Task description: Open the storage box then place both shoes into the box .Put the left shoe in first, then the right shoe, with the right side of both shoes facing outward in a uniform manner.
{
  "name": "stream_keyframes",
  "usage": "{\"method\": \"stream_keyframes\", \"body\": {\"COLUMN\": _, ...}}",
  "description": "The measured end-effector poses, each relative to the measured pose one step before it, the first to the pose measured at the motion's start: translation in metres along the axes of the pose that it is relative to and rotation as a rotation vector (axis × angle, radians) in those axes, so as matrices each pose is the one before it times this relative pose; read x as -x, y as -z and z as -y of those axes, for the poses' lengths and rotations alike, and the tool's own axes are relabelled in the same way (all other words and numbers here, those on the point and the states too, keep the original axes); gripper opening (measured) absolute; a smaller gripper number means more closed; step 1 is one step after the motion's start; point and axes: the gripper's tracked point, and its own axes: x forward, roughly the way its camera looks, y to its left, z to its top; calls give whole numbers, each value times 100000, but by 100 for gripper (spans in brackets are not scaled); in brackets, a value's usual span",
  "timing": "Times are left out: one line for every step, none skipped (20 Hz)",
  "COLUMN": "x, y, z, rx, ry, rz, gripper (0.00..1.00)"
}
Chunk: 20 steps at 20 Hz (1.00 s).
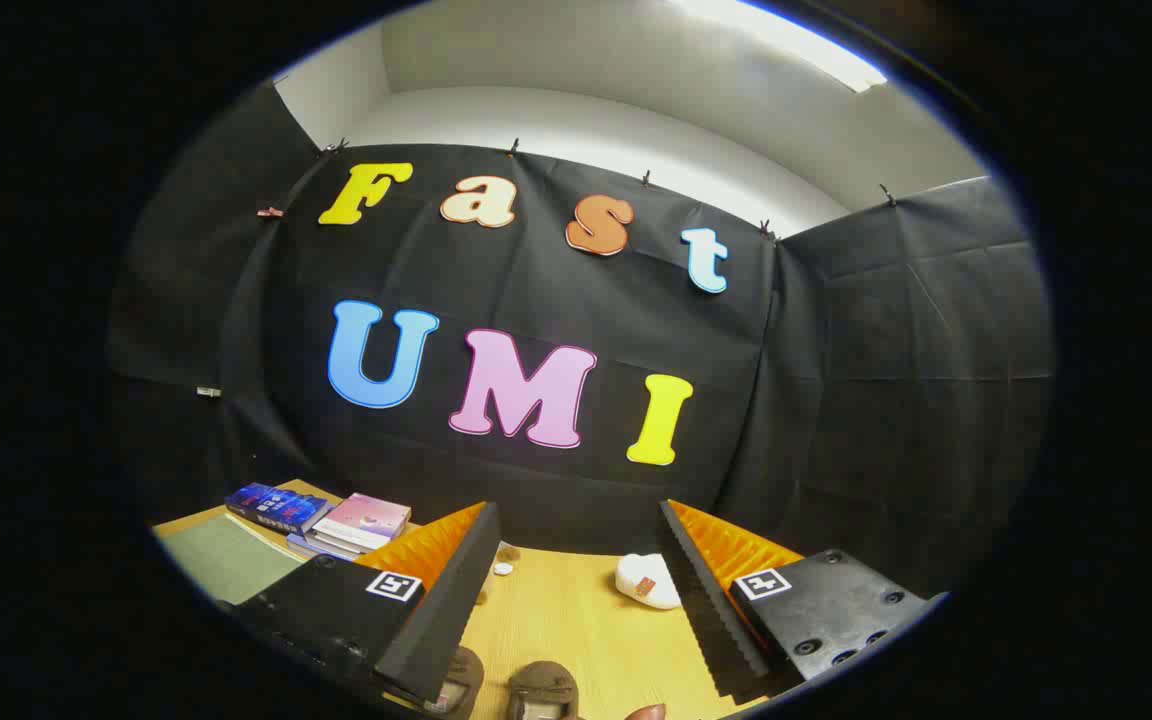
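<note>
Hand-held gripper [576,600] stands spread wide, holding nothing, raised over the surface [576,620]. A white shoe [648,580] lies between its fingers, further off. Judged: nothing boxed; task barely begun.

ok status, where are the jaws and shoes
Gripper jaws open, holding nothing, over wooden table. Brown shoes low between jaws. White object beyond.
</note>
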Motion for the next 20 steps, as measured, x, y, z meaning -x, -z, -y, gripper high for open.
{"method": "stream_keyframes", "body": {"x": 35, "y": 270, "z": -114, "rx": 913, "ry": -1185, "rz": -145, "gripper": 97}}
{"method": "stream_keyframes", "body": {"x": 41, "y": 274, "z": -102, "rx": 854, "ry": -1158, "rz": -125, "gripper": 97}}
{"method": "stream_keyframes", "body": {"x": 47, "y": 194, "z": -108, "rx": 485, "ry": -993, "rz": 69, "gripper": 97}}
{"method": "stream_keyframes", "body": {"x": 32, "y": 235, "z": -110, "rx": 535, "ry": -1006, "rz": 19, "gripper": 97}}
{"method": "stream_keyframes", "body": {"x": 5, "y": 288, "z": -111, "rx": 432, "ry": -1072, "rz": 41, "gripper": 97}}
{"method": "stream_keyframes", "body": {"x": 51, "y": 322, "z": -205, "rx": 370, "ry": -1003, "rz": -143, "gripper": 97}}
{"method": "stream_keyframes", "body": {"x": 5, "y": 414, "z": -130, "rx": 310, "ry": -710, "rz": -785, "gripper": 97}}
{"method": "stream_keyframes", "body": {"x": 3, "y": 312, "z": -108, "rx": -222, "ry": -578, "rz": -653, "gripper": 97}}
{"method": "stream_keyframes", "body": {"x": 62, "y": 248, "z": -180, "rx": -932, "ry": -524, "rz": -673, "gripper": 97}}
{"method": "stream_keyframes", "body": {"x": 60, "y": -34, "z": -322, "rx": -1456, "ry": -746, "rz": -147, "gripper": 97}}
{"method": "stream_keyframes", "body": {"x": 5, "y": -101, "z": -346, "rx": -1349, "ry": -843, "rz": 205, "gripper": 97}}
{"method": "stream_keyframes", "body": {"x": 29, "y": -30, "z": -301, "rx": -626, "ry": -748, "rz": 326, "gripper": 97}}
{"method": "stream_keyframes", "body": {"x": 42, "y": -22, "z": -296, "rx": 276, "ry": -782, "rz": 310, "gripper": 97}}
{"method": "stream_keyframes", "body": {"x": -74, "y": 92, "z": -220, "rx": 702, "ry": -729, "rz": 83, "gripper": 97}}
{"method": "stream_keyframes", "body": {"x": 19, "y": -8, "z": -277, "rx": 331, "ry": -849, "rz": 62, "gripper": 97}}
{"method": "stream_keyframes", "body": {"x": -5, "y": 114, "z": -339, "rx": 174, "ry": -914, "rz": -221, "gripper": 97}}
{"method": "stream_keyframes", "body": {"x": -34, "y": 57, "z": -274, "rx": -55, "ry": -800, "rz": -200, "gripper": 97}}
{"method": "stream_keyframes", "body": {"x": -72, "y": 63, "z": -296, "rx": -20, "ry": -711, "rz": -310, "gripper": 97}}
{"method": "stream_keyframes", "body": {"x": 60, "y": -66, "z": -233, "rx": 27, "ry": -674, "rz": -55, "gripper": 97}}
{"method": "stream_keyframes", "body": {"x": 64, "y": -107, "z": -99, "rx": 57, "ry": -413, "rz": 206, "gripper": 97}}
